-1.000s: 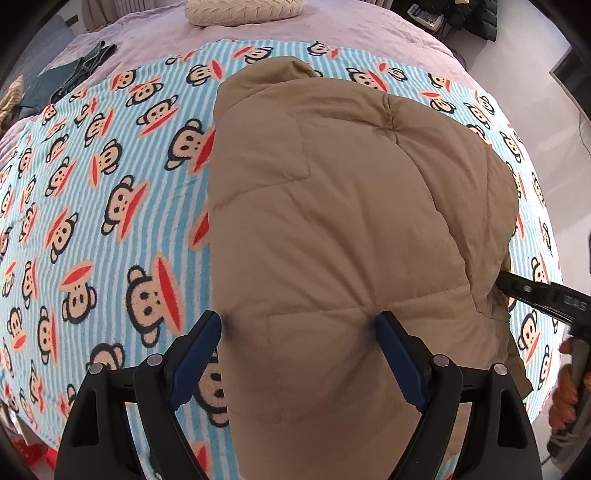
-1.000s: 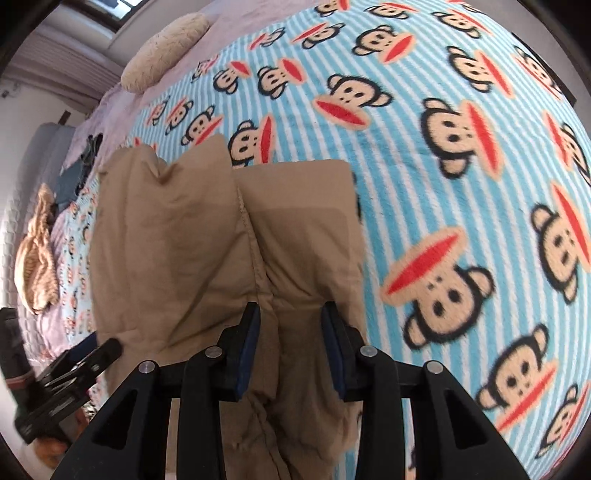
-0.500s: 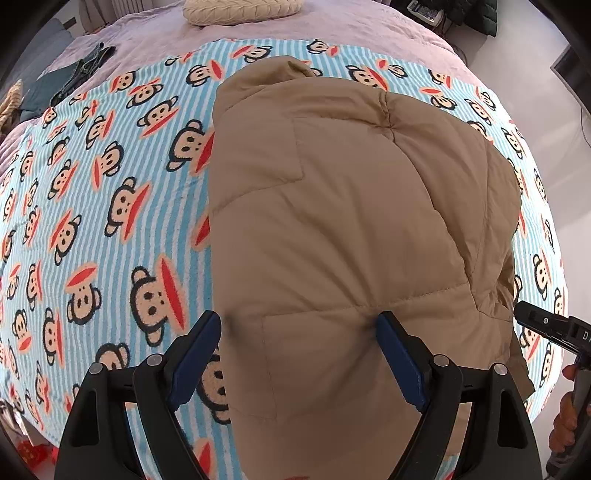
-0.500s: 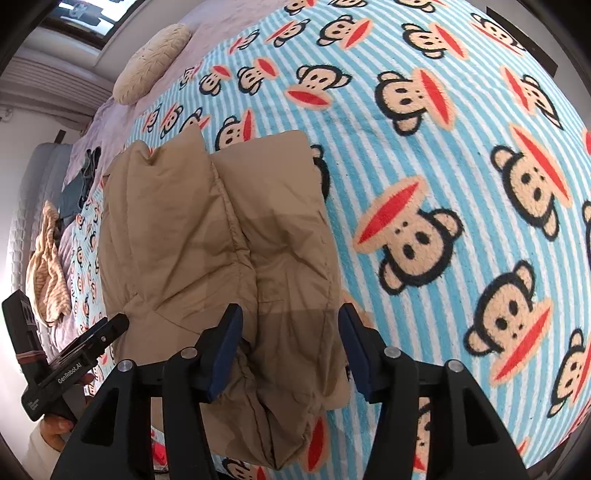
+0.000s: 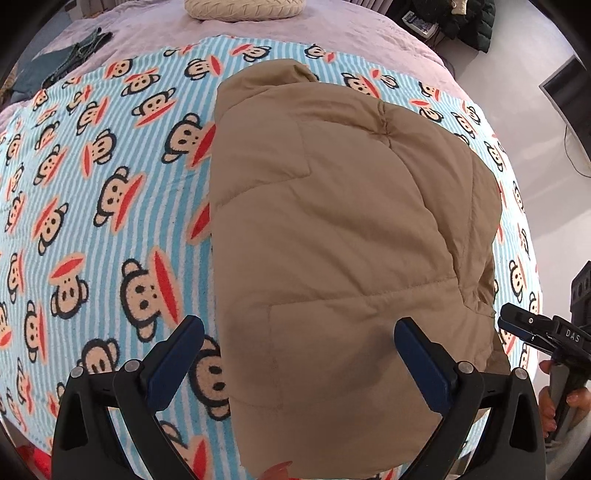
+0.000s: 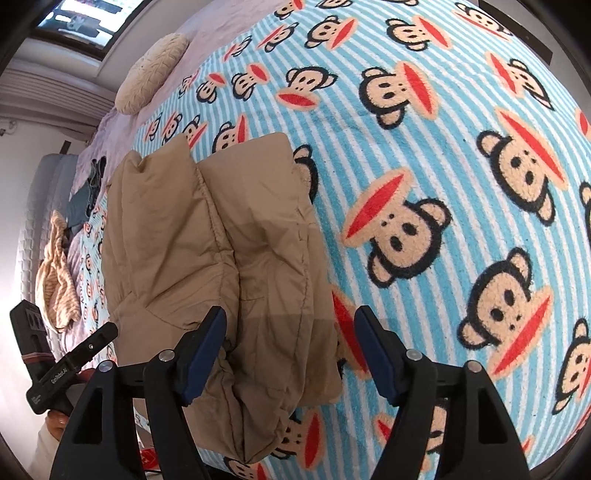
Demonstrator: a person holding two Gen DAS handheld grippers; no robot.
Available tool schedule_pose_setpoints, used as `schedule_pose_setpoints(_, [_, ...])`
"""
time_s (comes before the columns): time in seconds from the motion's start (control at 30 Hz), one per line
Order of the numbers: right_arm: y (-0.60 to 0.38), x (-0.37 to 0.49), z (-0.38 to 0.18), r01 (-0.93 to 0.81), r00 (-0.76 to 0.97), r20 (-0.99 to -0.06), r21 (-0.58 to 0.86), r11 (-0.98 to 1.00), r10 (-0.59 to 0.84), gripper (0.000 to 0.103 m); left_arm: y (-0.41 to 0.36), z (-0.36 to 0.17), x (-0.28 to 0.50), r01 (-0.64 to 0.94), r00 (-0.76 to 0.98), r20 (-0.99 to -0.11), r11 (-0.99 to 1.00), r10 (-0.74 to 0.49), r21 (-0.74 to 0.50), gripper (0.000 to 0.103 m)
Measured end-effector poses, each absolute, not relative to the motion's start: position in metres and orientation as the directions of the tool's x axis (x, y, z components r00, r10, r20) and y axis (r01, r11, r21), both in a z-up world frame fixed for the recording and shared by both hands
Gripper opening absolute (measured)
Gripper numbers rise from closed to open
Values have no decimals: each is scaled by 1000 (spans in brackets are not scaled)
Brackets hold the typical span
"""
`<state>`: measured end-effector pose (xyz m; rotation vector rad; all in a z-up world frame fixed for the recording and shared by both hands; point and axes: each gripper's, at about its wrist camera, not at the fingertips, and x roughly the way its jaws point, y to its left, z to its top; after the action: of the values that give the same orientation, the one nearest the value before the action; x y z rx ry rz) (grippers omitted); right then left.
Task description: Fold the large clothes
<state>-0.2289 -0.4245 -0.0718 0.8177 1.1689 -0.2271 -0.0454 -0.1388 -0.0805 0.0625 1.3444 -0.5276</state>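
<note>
Left hand-held gripper (image 5: pixel 299 350) gapes wide over the folded jacket (image 5: pixel 332 240), holding nothing; right hand-held gripper (image 6: pixel 288 343) (at three o'clock) likewise spread, empty, above the blanket (image 6: pixel 424 129).

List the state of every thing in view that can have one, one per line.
Tan puffer jacket: folded into a bundle, lying on the blanket, not gripped.
Monkey-print blanket: spread flat over the bed.
Left gripper: open, above the jacket.
Right gripper: open, holding nothing.
Cream pillow: lying at the bed's far end.
</note>
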Motion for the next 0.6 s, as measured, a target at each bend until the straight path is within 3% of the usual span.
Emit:
schedule_pose_setpoints(0.07, [-426,-229,-72,544,419,-871,467,697,256,87,-137,-82,-45,394,119,-937,882,-329,-260,103])
schedule_pose_setpoints(0.6, [-437,-212,-95,506,450,-826,550,664,341,88,-123,-91,-26,362,67,-913,863,-402,-353,103])
